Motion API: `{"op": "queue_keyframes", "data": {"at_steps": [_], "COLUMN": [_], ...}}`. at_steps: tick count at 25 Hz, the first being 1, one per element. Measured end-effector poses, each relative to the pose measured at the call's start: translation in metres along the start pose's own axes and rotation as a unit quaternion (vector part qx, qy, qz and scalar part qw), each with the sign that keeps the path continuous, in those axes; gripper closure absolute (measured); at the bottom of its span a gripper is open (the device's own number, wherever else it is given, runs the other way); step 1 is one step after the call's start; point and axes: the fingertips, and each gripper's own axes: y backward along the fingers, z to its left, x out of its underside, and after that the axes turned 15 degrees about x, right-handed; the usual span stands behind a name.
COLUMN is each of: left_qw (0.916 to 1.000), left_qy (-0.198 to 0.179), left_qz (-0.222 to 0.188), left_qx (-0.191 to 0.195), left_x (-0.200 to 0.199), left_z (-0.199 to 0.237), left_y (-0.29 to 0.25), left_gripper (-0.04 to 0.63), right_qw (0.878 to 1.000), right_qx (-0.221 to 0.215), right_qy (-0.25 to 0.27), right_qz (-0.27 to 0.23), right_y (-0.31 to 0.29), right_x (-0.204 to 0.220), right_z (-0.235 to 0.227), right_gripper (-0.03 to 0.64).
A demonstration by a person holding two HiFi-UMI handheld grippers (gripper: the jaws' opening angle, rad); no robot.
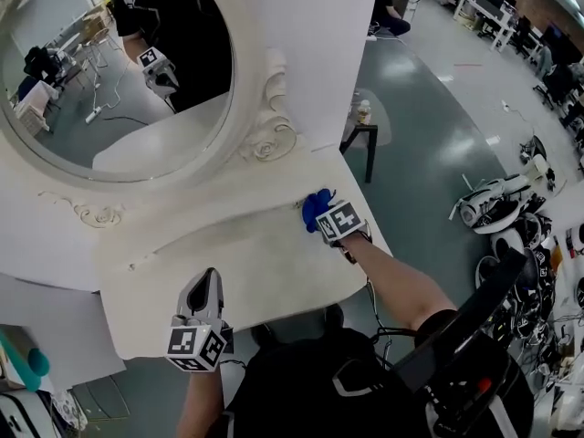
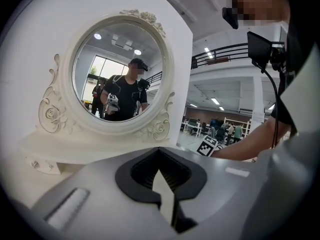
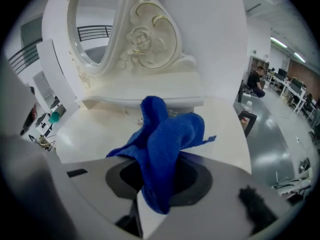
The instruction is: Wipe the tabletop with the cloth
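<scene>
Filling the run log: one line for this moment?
left gripper: shut, empty | right gripper: shut on blue cloth | position: tabletop right rear, near mirror

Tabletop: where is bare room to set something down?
Tabletop is bare across its middle, between the left tongs at the front edge and the mirror. Crowded only at the right rear, where the right tongs hold the cloth.

Bright, even indoor light; strong fisheye distortion, dark corners.

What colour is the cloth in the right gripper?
Blue; the cloth shows best in the right gripper view.
</scene>
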Motion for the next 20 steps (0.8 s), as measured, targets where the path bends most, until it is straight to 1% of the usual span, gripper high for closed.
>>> {"op": "queue_keyframes", "data": {"at_steps": [2,4,7,11,20], "left_qw": [1.0,0.9999,1.0,0.9999,0.9982], "left_qy": [0.001,0.0,-0.001,-0.002,-0.014], "left_qz": [0.003,0.004,0.006,0.007,0.009], "left_qx": [-0.008,-0.012,-0.008,0.009,0.058], "left_x": [0.002,0.001,0.0,0.0,-0.005], "left_z": [0.004,0.006,0.006,0.001,-0.017], "left_y": [0.003,0.004,0.003,-0.006,-0.034], "left_gripper": [0.589,0.588,0.588,0.588,0.588], "right_qw": [1.0,1.0,1.0,1.0,0.999], "right_qx": [0.005,0.008,0.004,-0.008,-0.018], "right_qy": [0.0,-0.005,-0.015,-0.019,-0.017], "right_qz": [0.011,0.01,0.01,0.021,0.034], "right_y": [-0.01,-0.014,-0.01,0.007,0.062], "right_x": [0.002,0.004,0.011,0.036,0.115], "right_z": [-0.003,-0.005,-0.004,0.003,0.025], "right_gripper": [0.504,0.503,0.505,0.504,0.504]}}
